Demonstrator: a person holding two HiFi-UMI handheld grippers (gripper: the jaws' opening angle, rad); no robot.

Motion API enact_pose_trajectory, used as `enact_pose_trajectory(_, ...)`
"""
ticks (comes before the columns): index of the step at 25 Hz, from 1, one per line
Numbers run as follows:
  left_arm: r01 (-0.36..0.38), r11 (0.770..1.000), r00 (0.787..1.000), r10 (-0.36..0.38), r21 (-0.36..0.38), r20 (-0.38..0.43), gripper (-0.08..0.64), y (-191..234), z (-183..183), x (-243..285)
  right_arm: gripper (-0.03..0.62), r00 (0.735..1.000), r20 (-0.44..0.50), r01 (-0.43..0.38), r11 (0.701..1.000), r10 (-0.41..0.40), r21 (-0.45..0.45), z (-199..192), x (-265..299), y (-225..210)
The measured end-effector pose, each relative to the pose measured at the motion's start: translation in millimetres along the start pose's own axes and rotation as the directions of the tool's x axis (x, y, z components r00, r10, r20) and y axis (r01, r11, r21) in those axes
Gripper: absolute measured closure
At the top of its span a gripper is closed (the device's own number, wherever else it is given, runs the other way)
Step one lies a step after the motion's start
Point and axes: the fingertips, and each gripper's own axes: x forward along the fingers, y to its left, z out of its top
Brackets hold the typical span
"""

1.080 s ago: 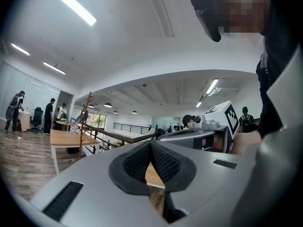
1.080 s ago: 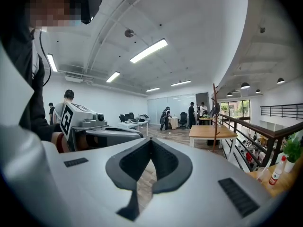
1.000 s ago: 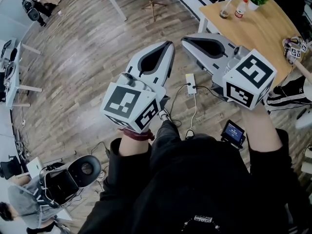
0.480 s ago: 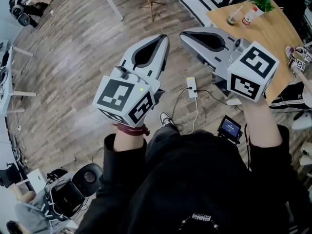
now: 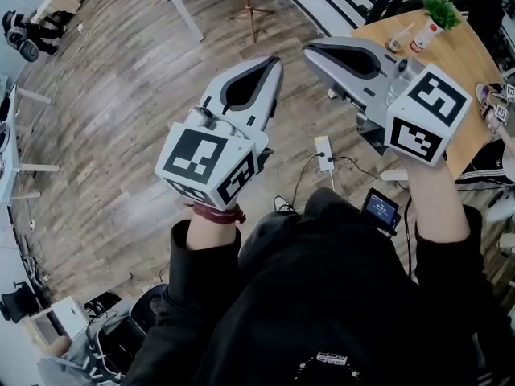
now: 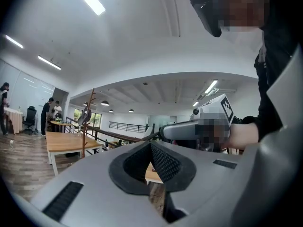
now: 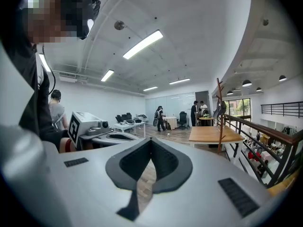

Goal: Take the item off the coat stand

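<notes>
Left gripper [image 6: 150, 144] and right gripper [image 7: 151, 140] are sitting closed, empty, well apart from coat stand [image 7: 219, 126]; one needs opening before nearing hanging item [image 7: 221, 109].

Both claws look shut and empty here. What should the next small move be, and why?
Probably step closer to the coat stand, with the right claw leading. The stand is far off across the room, so the dark item hanging on it looks well out of reach. The right claw and the left claw are both shut with nothing between them, so opening can wait.
</notes>
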Motion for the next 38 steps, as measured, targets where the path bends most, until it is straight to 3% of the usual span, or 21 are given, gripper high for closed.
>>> enact_pose_trajectory(8,0.006,1.0,1.0,-0.006,-0.005,-0.025,0.554,9,-26,-33,0.577,1.0,0.004,-0.001,1.0,0.001,0.007,-15,21,19)
enact_pose_trajectory(14,-0.001,1.0,1.0,0.001,0.004,-0.016,0.554,8,-25,-44,0.577,1.0,0.025,0.006,1.0,-0.006,-0.003,-9,20,25)
enact_pose_trajectory(18,-0.003,1.0,1.0,0.003,0.029,-0.004,0.554,10,-10,-33,0.577,0.999,0.049,0.01,1.0,-0.009,-0.015,5,16,11)
enact_pose_trajectory(28,0.027,0.996,0.999,-0.029,0.085,0.017,0.554,-55,27,-12,0.577,0.995,0.093,0.027,0.999,-0.025,-0.021,30,-54,13)
enact_pose_trajectory(38,0.05,0.993,0.998,-0.053,0.106,0.027,0.554,-67,50,2,0.577,0.994,0.108,0.027,0.999,-0.024,-0.022,45,-67,6)
